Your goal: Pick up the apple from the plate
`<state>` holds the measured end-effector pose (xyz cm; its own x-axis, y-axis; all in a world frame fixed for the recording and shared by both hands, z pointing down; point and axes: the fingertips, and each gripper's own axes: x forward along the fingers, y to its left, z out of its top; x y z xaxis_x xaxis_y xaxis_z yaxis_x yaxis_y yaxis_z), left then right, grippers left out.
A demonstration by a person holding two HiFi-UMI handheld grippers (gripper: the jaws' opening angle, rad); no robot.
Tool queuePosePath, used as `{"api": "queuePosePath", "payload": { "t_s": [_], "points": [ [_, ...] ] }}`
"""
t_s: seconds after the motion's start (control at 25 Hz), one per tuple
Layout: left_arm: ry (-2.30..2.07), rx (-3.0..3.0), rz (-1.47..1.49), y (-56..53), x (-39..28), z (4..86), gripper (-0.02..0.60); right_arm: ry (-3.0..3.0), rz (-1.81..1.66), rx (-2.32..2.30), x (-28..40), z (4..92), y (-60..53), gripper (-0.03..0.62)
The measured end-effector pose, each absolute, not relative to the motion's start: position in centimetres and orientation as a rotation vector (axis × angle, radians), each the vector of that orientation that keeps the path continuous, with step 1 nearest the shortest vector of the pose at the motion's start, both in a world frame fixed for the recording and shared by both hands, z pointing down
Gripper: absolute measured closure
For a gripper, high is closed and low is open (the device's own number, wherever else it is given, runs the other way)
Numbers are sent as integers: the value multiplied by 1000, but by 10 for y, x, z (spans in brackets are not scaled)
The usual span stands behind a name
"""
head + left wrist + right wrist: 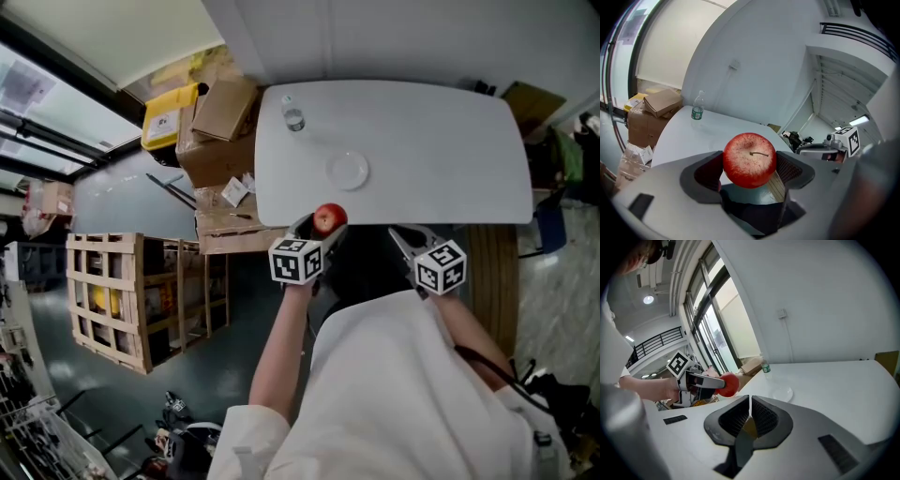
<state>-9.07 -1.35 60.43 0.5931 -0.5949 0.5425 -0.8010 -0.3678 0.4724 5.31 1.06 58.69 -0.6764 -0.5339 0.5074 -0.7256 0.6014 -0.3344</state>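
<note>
Apple (749, 160): red, stem up, clamped between the jaws of the left gripper (314, 236). It sits at centre frame in the head view, over the near edge of the white table (441, 141). Right gripper (749, 414) is just right of it, jaws pressed together with nothing between them. Mid-table: clear plate (348, 171), apart from the apple. Farther, upper left of the tabletop: water bottle (293, 114), upright. Cardboard boxes (225, 108) lie off the table's left end.

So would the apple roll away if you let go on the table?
Probably: the apple is round and the table looks flat and smooth. It seems firm, since the left gripper pinches it without denting it.
</note>
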Motion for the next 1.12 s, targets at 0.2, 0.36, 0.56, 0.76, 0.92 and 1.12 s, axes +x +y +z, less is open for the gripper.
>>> {"api": "queuePosePath", "payload": {
  "t_s": [0.2, 0.36, 0.56, 0.76, 0.92, 1.12],
  "points": [
    [-1067, 2124, 372, 1, -80, 597, 225, -2492, 727, 1037, 63, 574, 27, 556],
    [-1068, 2132, 364, 5, -71, 591, 225, -2505, 701, 1037, 73, 570, 25, 556],
    [-1088, 2136, 355, 6, -61, 585, 225, -2523, 687, 1013, 84, 567, 11, 556],
    [-1138, 2127, 334, 7, -56, 578, 225, -2552, 690, 984, 90, 560, -2, 556],
    [-1178, 2110, 312, 9, -52, 576, 225, -2573, 673, 940, 93, 559, -8, 556],
    [-1219, 2088, 287, 8, -46, 573, 225, -2605, 630, 887, 97, 554, -20, 557]
  ]
}}
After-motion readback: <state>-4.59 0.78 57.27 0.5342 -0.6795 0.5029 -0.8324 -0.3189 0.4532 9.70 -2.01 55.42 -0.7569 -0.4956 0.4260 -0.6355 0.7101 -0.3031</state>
